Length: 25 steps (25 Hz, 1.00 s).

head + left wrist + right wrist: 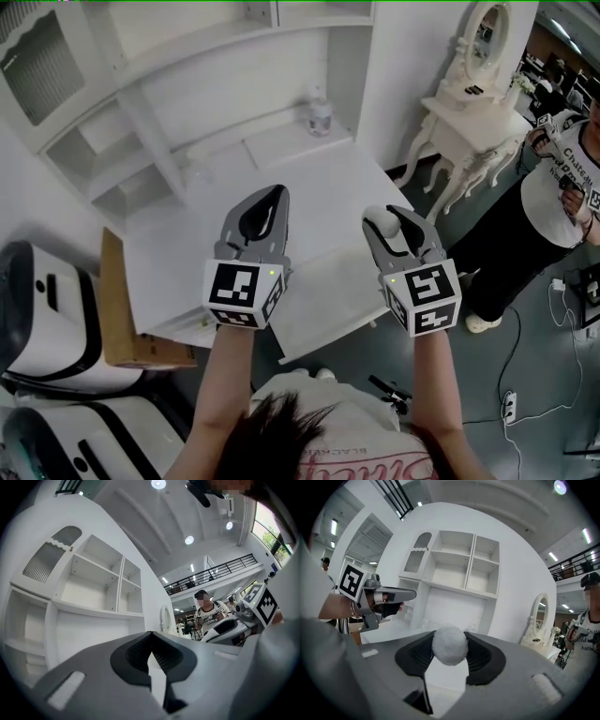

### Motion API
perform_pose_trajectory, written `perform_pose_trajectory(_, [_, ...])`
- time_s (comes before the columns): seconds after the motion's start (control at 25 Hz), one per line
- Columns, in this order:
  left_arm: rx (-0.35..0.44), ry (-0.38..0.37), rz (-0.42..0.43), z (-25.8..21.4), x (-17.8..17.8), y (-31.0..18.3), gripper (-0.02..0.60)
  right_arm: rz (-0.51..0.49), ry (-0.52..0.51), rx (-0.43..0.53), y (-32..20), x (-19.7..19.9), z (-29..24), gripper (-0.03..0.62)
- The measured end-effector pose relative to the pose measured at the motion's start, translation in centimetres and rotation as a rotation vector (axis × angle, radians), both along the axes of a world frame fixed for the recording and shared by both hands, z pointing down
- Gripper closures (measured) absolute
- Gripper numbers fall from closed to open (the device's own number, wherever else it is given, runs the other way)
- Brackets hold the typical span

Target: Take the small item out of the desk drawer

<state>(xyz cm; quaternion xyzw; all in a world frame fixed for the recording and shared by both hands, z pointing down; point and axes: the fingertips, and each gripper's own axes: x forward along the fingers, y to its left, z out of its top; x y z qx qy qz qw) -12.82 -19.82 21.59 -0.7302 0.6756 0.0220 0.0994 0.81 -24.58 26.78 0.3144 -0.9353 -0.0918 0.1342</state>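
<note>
White tabletop (281,178) | right hand-held gripper (396,221) pinches fluffy white ball (450,646) | left hand-held gripper (270,194) closed, empty | item apparently out already

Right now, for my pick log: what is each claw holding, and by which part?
The right claw pinches a white fluffy ball across its middle, between the jaw tips. The left claw is shut and holds nothing.

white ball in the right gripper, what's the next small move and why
Probably lower the right gripper to the bare desktop and release the white ball: its jaws grip it in mid-air, resting on no surface.
</note>
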Motion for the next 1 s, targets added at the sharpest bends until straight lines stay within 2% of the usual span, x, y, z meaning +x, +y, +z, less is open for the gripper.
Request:
perform_pose_trajectory(0.64, [0.103,-0.054,0.013,-4.0,-1.6,0.6,0.566,0.017,-0.129,0.149,0.9,-2.0,-5.6,0.420])
perform_pose_trajectory(1.0, [0.129,-0.065,0.008,-5.3,-2.0,1.1,0.566,0.047,-0.163,0.180,0.8,-1.8,-7.0,0.421])
